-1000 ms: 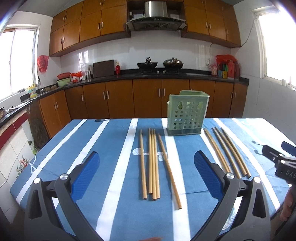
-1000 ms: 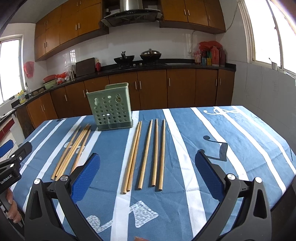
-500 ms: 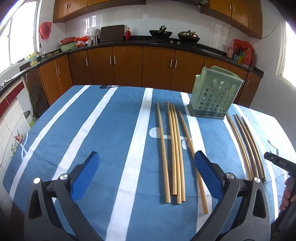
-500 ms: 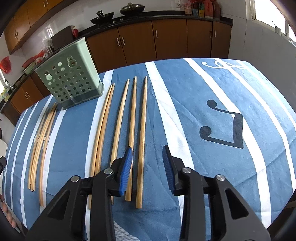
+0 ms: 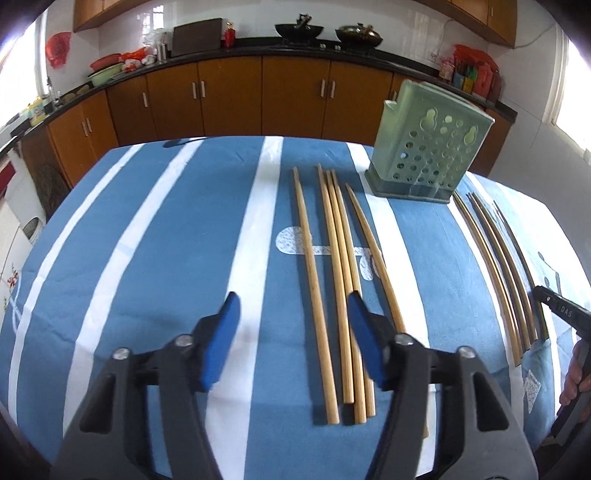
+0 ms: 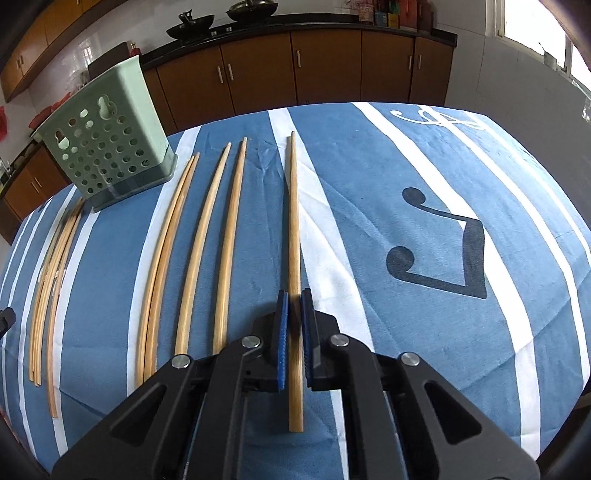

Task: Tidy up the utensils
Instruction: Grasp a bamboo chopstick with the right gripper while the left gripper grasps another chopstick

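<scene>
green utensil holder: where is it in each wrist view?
Left wrist: green utensil holder upper right, standing beyond the chopsticks.
Right wrist: upper left, left of the chopstick clamped in the right hand-held gripper.
Shared landmark: the woks on the counter.

On the bench (image 6: 424, 155), the utensil holder (image 6: 107, 147) stands at the far left. Four chopsticks (image 6: 199, 236) lie just right of it, a thinner bundle (image 6: 51, 273) left.

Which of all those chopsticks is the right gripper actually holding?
The rightmost chopstick, lying apart from the rest on the tablecloth. The right gripper is shut around it; the other chopsticks are untouched.
</scene>
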